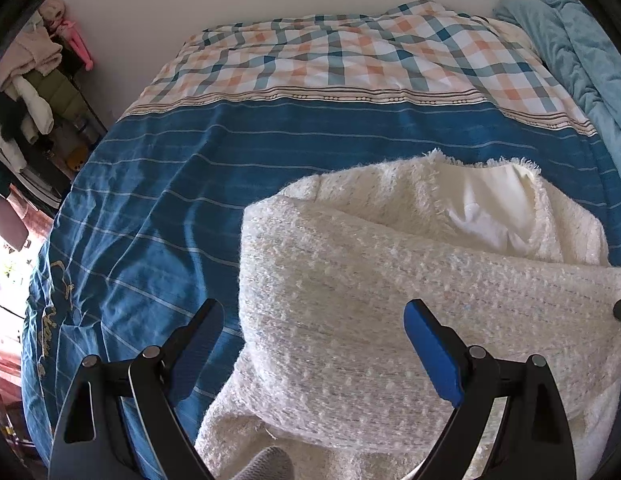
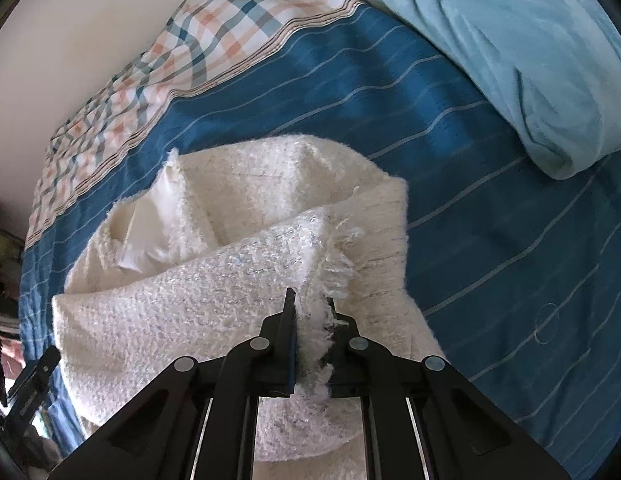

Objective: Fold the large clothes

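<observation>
1. Right tongs (image 2: 310, 312): black linkage arms with blue-faced pads, drawn close together and clamping the frayed, fringed edge of a cream-white nubbly woven garment (image 2: 214, 280); tufts of fringe stick out between the pads.
2. Left tongs (image 1: 314, 320): black arms with blue pads, spread wide and gripping nothing; the garment (image 1: 390, 300) lies between and beyond the pads, and contact with it cannot be told.
3. Garment: lies on the bed in a loose heap, one thick layer doubled over toward the cameras. Behind this fold a fringed opening exposes a smooth off-white lining (image 1: 490, 200). In the left wrist view a small dark tip at the right edge touches the cloth.
4. Bed cover: deep blue sheet with thin pale stripes (image 1: 170, 184) directly beneath the garment.
5. Farther off: an orange, teal and white checked cloth (image 1: 350, 52) covers the far part of the bed along a plain pale wall.
6. A light blue plush quilt (image 2: 510, 52) is bunched at the bed's right side, apart from the garment.
7. Left margin: hanging clothes (image 1: 30, 80), blurred.
</observation>
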`<state>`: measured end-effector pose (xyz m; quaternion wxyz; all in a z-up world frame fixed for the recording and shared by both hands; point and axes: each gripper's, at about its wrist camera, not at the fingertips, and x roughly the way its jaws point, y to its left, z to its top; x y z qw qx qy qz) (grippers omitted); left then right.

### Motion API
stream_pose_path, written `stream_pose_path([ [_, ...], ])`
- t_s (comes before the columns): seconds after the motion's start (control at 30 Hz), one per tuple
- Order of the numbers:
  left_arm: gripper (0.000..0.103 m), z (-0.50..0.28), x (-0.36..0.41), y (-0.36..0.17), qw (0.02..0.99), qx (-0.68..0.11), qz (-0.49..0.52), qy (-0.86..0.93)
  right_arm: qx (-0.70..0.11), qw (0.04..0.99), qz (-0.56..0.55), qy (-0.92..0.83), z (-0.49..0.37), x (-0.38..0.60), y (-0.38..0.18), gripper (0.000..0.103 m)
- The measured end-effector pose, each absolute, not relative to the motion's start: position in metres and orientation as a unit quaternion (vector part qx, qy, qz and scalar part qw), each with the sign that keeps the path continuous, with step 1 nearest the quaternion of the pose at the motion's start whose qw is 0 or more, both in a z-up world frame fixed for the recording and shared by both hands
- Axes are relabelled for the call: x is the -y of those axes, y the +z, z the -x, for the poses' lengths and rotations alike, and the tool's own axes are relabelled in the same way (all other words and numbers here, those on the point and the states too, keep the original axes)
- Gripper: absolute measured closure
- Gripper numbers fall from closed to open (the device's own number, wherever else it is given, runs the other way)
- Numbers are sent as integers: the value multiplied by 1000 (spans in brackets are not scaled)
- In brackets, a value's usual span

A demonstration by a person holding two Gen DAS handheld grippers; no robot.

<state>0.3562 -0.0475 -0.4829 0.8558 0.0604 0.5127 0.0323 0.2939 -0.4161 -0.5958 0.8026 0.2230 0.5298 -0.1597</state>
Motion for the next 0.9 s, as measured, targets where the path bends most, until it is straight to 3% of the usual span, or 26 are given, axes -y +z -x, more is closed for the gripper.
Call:
stream_pose_path([
  [0.13, 11, -362, 42, -510, 838, -537, -88, 50, -593, 771, -182, -145, -311, 411, -627, 94],
  [0.23, 11, -364, 28, -532, 814, -569, -104, 58, -604, 753, -231, -124, -310, 426, -629, 86],
  [0.33, 11, -345, 6, -508, 825, -554, -97, 58, -591, 749, -269, -130, -287, 447, -603, 52],
  [0.5, 11, -305, -13, -490, 820, -553, -132, 72, -613, 737, -228, -169, -236, 465, -585, 51],
  [0.7, 11, -303, -9, -538, 793, -581, -162, 87, -664, 699, -230, -138, -235, 462, -635, 51],
  [0.73, 11, -308, -6, -546, 791, -580, -171, 94, -666, 694, -238, -132, -238, 462, -641, 51],
  [0.83, 8, -320, -7, -560, 788, -572, -189, 124, -661, 694, -234, -164, -238, 467, -649, 95],
  [0.9, 4, -325, -12, -563, 785, -579, -179, 126, -653, 695, -231, -194, -229, 478, -649, 95],
])
